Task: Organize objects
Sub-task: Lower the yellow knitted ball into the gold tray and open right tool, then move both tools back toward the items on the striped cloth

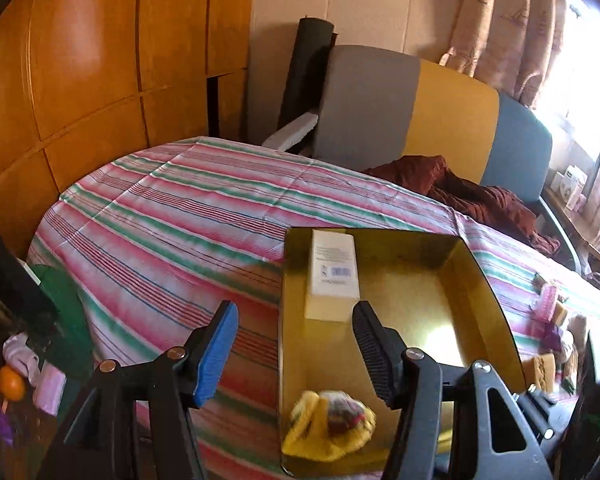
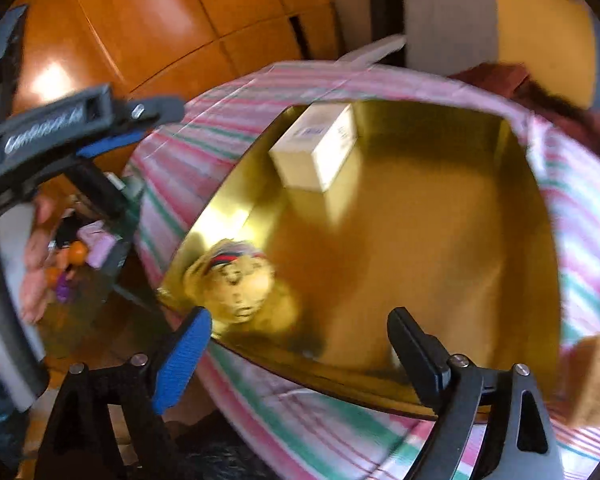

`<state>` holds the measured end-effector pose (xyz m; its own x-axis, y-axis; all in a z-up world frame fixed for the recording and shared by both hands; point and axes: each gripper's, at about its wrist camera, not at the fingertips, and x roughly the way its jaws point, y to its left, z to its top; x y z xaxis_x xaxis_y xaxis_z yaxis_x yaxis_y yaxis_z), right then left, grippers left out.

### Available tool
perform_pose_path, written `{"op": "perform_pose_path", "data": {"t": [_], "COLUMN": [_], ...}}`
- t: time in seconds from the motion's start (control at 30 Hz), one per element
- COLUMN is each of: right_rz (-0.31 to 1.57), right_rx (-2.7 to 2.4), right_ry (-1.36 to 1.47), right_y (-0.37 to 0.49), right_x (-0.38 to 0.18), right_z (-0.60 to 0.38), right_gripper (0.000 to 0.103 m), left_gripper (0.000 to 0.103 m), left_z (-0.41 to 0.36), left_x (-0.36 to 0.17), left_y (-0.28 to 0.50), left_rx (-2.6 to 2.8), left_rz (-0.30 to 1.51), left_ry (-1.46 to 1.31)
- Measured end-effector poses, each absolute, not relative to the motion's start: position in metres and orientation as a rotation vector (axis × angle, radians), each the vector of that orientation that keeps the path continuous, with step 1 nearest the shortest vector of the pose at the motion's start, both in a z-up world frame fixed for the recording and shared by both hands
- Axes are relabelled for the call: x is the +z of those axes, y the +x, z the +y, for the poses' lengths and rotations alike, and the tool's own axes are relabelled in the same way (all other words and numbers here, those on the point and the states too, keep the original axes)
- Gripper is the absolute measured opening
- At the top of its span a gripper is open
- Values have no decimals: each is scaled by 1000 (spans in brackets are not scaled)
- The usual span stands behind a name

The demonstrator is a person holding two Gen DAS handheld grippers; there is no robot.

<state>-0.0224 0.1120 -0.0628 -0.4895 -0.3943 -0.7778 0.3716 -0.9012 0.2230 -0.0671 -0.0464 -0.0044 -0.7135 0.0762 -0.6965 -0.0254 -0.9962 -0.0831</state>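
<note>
We judge the main risk to be the gold tray [image 1: 496, 280] itself: its near edge sits close to the edge of the striped surface [image 1: 160, 216], so a downward nudge from either gripper could tip or slide it and spill what is in it. The yellow plush toy [image 1: 328, 424] lies in the tray's near corner and the white carton [image 1: 332, 272] stands at its far left corner; a careless sweep could knock the carton over. Loose items, a sponge [image 2: 592, 380] among them, wait on the cloth beside the tray's right side. Our left gripper [image 1: 296, 356] points steeply down over the tray's left wall, jaws apart and empty. Our right gripper [image 2: 300, 356] tilts down over the tray's near rim, jaws spread wide with nothing pressed between them, the toy just beyond its blue pad [image 2: 182, 360].
</note>
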Motion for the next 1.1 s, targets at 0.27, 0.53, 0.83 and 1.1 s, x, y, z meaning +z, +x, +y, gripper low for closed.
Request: {"op": "perform_pose_path", "data": {"t": [0.27, 0.53, 0.83, 1.1], "right_rz": [-18, -46, -131, -228], "right_rx": [-2538, -2623, -2703, -2795], "right_ry": [1184, 1150, 1146, 1158], "right_y": [-10, -3, 5, 13], "right_x": [-46, -40, -39, -39], "right_z": [137, 160, 195, 238], "right_gripper": [95, 95, 96, 98], "left_gripper": [60, 60, 60, 60], "left_z": [-16, 13, 34, 50], "left_x": [-1, 1, -1, -14], "left_y": [-42, -28, -21, -26], "left_rx": [2848, 2795, 2712, 2604], "left_rz": [-29, 29, 74, 56], "left_ry": [-1118, -1093, -1088, -1167]}}
